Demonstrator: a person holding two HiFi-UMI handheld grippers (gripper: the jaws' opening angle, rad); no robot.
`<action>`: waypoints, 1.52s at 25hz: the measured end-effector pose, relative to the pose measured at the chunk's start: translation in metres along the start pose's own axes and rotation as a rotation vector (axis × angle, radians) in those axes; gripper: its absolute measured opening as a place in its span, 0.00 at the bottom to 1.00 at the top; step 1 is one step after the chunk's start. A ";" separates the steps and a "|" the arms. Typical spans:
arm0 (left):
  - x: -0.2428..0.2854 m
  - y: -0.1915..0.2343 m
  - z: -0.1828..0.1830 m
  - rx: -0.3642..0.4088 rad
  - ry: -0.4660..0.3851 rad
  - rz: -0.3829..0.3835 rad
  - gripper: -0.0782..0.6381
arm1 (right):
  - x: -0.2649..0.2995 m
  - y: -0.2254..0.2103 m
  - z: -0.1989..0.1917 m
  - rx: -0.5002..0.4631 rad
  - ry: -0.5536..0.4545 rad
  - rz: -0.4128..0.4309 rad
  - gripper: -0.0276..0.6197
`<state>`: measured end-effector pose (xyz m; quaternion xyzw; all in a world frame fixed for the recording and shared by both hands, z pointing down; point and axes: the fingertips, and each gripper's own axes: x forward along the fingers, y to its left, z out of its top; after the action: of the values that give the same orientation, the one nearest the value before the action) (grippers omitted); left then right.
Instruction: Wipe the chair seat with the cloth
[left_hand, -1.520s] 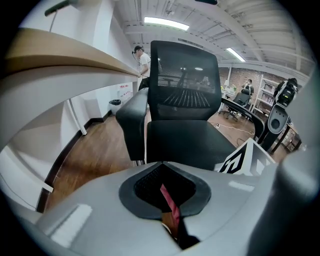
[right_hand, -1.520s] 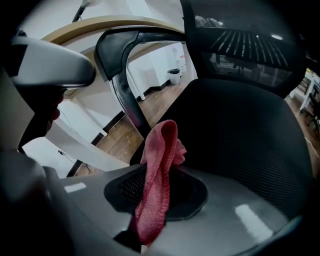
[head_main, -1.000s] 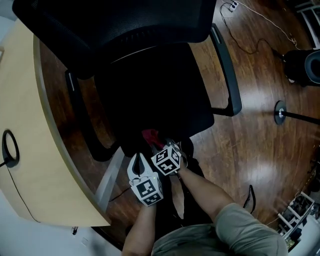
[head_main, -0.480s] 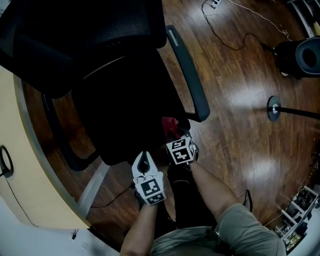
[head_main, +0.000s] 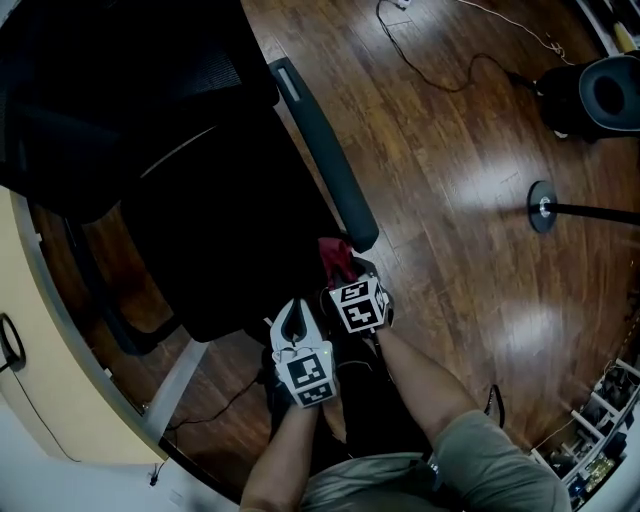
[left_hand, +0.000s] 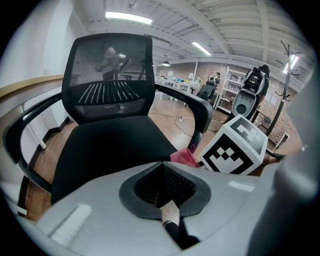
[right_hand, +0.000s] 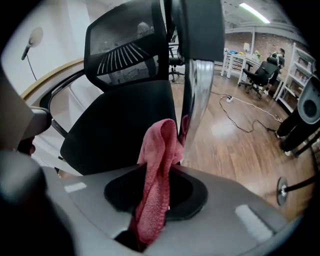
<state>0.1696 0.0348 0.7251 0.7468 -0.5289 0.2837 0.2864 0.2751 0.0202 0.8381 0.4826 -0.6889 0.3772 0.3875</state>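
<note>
The red cloth (right_hand: 152, 200) is clamped in the right gripper (right_hand: 167, 170). The two jaws are drawn close on it, with only the thickness of the fabric between them, and its free end stands up in a fold above the tips.

Seen from the head view, the cloth is at the front corner of the black chair seat (head_main: 225, 240), on the person's right side. It is directly under the front end of the armrest (head_main: 322, 145). I cannot tell if it touches the seat.

The left gripper (left_hand: 162, 170) is just beside the right one, off the front edge of the seat and a little nearer to the person. Its jaws are together and hold nothing. In its own view the seat lies straight ahead, and the marker cube (left_hand: 234, 147) of the right gripper stands close on the right.

The backrest (head_main: 110, 90) rises at the far side of the seat. A light wooden desk (head_main: 50, 400) curves around the seat on the left. To the right of the seat is the wooden floor (head_main: 450, 260), where a thin cable (head_main: 440, 75) lies. The round base (head_main: 542, 205) of a stand is well apart from the seat.
</note>
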 end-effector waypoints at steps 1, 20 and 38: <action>-0.001 0.001 0.002 0.003 0.001 0.004 0.12 | -0.002 0.002 0.001 -0.004 0.003 0.008 0.17; -0.136 0.054 0.125 -0.031 -0.156 0.094 0.12 | -0.195 0.072 0.129 -0.145 -0.261 0.141 0.17; -0.340 0.134 0.149 -0.156 -0.370 0.322 0.12 | -0.372 0.247 0.189 -0.399 -0.534 0.379 0.17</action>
<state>-0.0346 0.1026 0.3947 0.6679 -0.7046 0.1426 0.1926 0.0937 0.0515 0.3893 0.3431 -0.9025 0.1618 0.2039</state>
